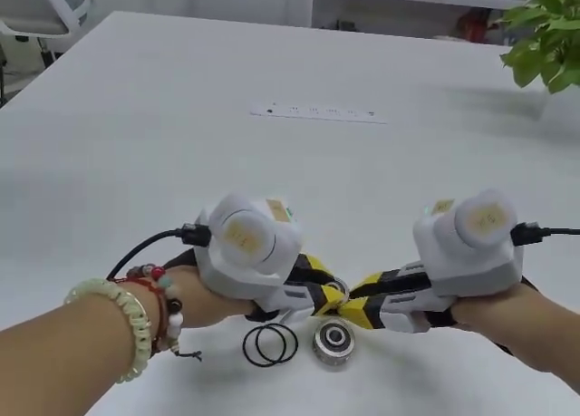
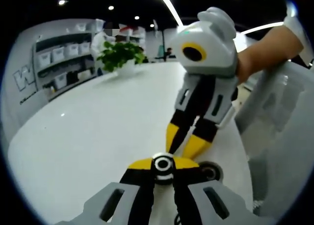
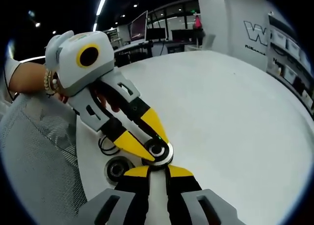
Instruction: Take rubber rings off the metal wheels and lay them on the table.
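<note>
Left gripper (image 1: 333, 294) is clamped on a wheel (image 2: 163, 164) above the table (image 1: 272, 162), right gripper (image 1: 355, 305) is nearly closed at its rim with the grip unclear, so a skewed pull could drop it onto the loose wheel (image 1: 333, 339) and rings (image 1: 270, 343).
</note>
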`<state>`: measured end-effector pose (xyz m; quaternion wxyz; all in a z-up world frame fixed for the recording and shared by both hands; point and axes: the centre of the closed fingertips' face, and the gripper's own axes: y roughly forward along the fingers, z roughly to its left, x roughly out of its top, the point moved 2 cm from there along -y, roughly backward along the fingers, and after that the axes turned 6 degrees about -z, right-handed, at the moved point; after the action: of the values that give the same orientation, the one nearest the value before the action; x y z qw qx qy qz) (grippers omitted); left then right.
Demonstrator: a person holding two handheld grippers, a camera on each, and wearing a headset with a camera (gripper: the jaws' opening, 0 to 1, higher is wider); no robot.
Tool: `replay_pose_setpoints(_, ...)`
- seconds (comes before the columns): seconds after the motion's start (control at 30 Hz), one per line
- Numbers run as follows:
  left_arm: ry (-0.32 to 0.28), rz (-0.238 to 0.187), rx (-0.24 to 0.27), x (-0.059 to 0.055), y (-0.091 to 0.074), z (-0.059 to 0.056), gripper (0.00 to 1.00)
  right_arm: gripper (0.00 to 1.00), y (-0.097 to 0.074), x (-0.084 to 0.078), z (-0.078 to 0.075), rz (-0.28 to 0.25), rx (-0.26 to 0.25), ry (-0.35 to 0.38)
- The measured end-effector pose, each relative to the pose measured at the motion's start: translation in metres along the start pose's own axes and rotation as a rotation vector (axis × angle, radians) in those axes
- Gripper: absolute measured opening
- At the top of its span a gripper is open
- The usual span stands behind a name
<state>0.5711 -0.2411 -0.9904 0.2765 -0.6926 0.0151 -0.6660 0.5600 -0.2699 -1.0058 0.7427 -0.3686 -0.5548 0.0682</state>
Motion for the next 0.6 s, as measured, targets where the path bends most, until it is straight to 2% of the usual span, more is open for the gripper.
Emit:
replay_pose_setpoints(0.03, -0.001, 0.000, 0.001, 0.000, 0.000, 0.000, 0.14, 0.09, 0.000, 0.000, 0.000, -0.002, -0.002, 0.014)
replay_pose_setpoints(0.17, -0.001, 0.000, 0.001, 0.000, 0.000, -0.001, 0.14, 0.08, 0.000, 0.000, 0.000, 0.010, -0.006, -0.012)
replay_pose_setpoints(0.3, -0.001, 0.002, 0.002, 0.000, 0.000, -0.001, 0.14, 0.00, -0.002, 0.000, -0.003, 0.018, -0.021, -0.039)
replay_pose_setpoints(0.43, 0.002, 0.005, -0.001, 0.000, -0.001, -0.001, 0.14, 0.00, -0.002, 0.001, -0.005, 0.026, -0.043, -0.061)
replay_pose_setpoints(0.53, 0.007, 0.008, 0.001, 0.000, -0.002, 0.000, 0.14, 0.00, -0.003, 0.003, -0.010, 0.017, -0.069, -0.021)
replay_pose_setpoints(0.6, 0.012, 0.013, 0.001, -0.001, -0.004, 0.001, 0.14, 0.00, -0.006, 0.008, -0.014, -0.029, -0.083, 0.038)
